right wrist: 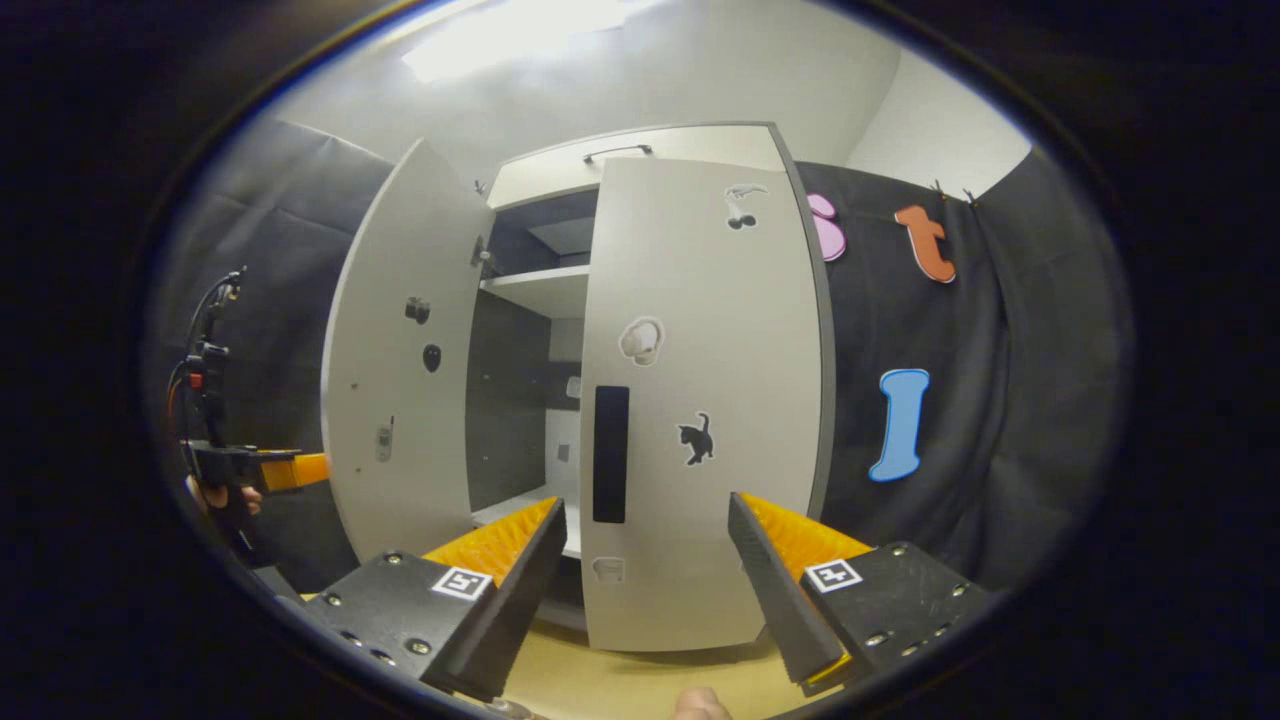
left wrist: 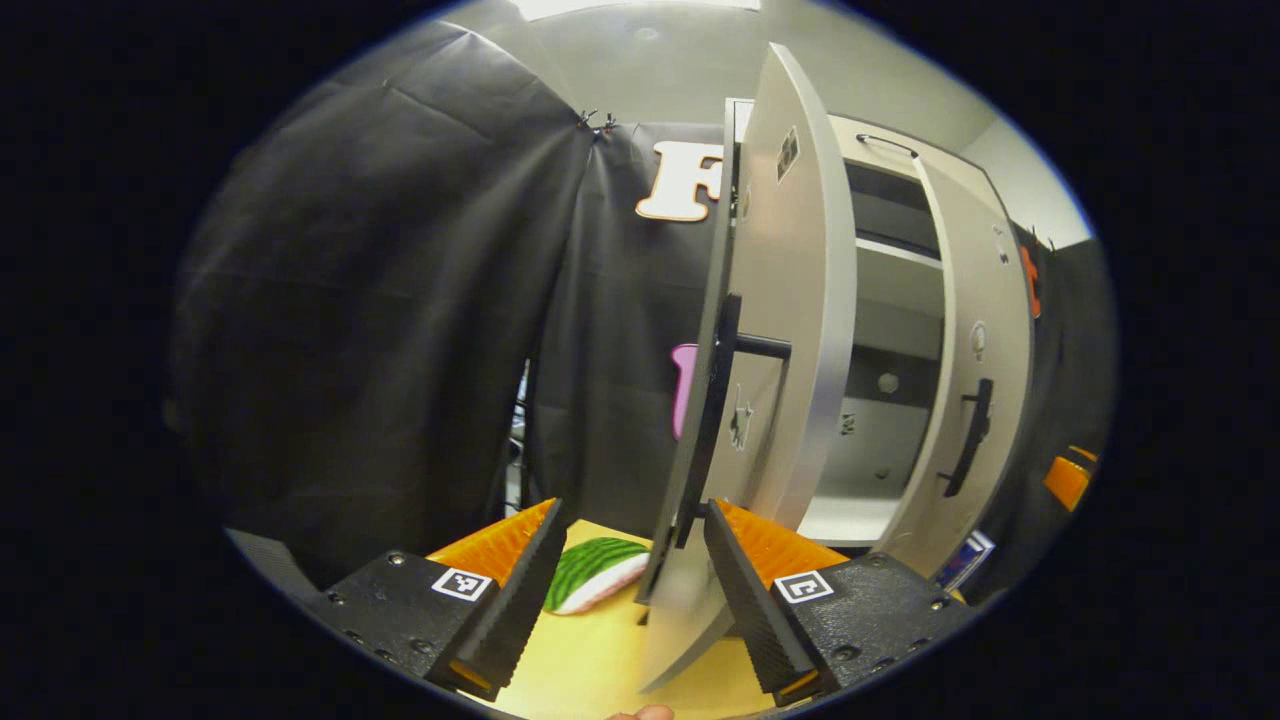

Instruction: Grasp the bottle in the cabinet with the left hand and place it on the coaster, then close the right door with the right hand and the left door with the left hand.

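Left gripper view looks along the left gripper [left wrist: 630,590], whose fingers stand wide apart and hold nothing. To the left of its left finger [left wrist: 520,600] and beyond it hangs the black cloth wall [left wrist: 380,300]. Between the two fingers lies the yellow tabletop [left wrist: 590,660], and on it, just past the left finger, a round green-striped coaster [left wrist: 592,575] with a pale edge; I cannot see a bottle on it from here. Just beside the right finger's inner face stands the left door [left wrist: 790,300] of the cabinet, seen nearly edge-on and swung open, its dark handle [left wrist: 715,420] above the gap between the fingers. Farther right the cabinet interior [left wrist: 880,400] shows pale shelves, and beyond it the right door [left wrist: 965,370], nearly shut.

Right gripper view has the other gripper [right wrist: 300,468] far to the left of its own fingers, held by a hand [right wrist: 215,495], near the open left door's [right wrist: 400,380] outer edge. The right gripper [right wrist: 645,590] is open and empty, apart from everything. Straight ahead, between its fingers, the right door [right wrist: 700,400] faces the camera, almost closed, bearing a dark vertical handle [right wrist: 611,455] and a few stickers. A strip of shelves [right wrist: 540,290] shows between the doors.
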`<action>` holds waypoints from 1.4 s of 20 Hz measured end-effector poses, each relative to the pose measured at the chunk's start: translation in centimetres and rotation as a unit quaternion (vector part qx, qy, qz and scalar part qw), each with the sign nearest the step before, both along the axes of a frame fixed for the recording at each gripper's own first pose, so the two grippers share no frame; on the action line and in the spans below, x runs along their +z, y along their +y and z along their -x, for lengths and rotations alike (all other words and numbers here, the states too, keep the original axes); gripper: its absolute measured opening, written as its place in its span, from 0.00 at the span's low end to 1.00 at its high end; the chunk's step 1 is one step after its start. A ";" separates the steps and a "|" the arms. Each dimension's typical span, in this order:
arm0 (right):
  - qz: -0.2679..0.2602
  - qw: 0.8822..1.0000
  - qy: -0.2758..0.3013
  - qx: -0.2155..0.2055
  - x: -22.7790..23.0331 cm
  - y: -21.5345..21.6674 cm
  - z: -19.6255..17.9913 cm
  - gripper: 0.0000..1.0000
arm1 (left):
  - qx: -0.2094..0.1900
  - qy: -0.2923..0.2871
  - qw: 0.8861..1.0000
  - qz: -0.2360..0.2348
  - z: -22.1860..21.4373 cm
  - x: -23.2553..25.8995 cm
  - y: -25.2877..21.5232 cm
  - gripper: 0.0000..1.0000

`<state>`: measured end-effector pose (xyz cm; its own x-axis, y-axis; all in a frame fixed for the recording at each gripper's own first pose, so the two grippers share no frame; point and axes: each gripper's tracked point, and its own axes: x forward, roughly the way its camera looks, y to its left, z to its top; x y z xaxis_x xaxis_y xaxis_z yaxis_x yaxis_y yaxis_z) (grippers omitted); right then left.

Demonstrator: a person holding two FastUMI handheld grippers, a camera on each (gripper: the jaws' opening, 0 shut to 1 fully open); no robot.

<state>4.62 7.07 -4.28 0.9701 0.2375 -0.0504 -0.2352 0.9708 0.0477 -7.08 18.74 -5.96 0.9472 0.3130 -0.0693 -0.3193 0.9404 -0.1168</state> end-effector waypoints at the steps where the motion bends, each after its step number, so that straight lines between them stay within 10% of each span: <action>1: 0.001 1.000 -0.001 -0.004 0.1 -0.3 0.0 0.98 | -0.011 -0.001 1.000 0.003 -0.1 0.0 -0.4 0.87; 11: 0.001 0.999 -0.003 -0.050 0.5 -4.1 1.0 0.98 | -0.134 0.001 0.991 0.002 -5.0 1.5 -4.8 0.82; 15: 0.005 0.998 -0.011 -0.065 1.1 -5.0 1.5 0.98 | -0.146 0.007 0.989 0.004 -4.9 1.3 -5.8 0.96; 19: -0.003 0.996 -0.019 -0.084 2.4 -5.9 1.7 0.98 | -0.129 0.013 0.992 0.003 -4.0 2.7 -7.0 0.84; 28: -0.024 0.993 -0.027 -0.109 5.9 -7.4 1.8 0.98 | -0.137 -0.022 0.990 -0.029 1.1 10.8 -9.8 0.90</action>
<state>2.85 -0.29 1.59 0.9997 0.0229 0.0099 -0.0237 0.9958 0.0890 -8.19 8.97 4.87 0.9989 0.0453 -0.0155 -0.0462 0.9966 -0.0677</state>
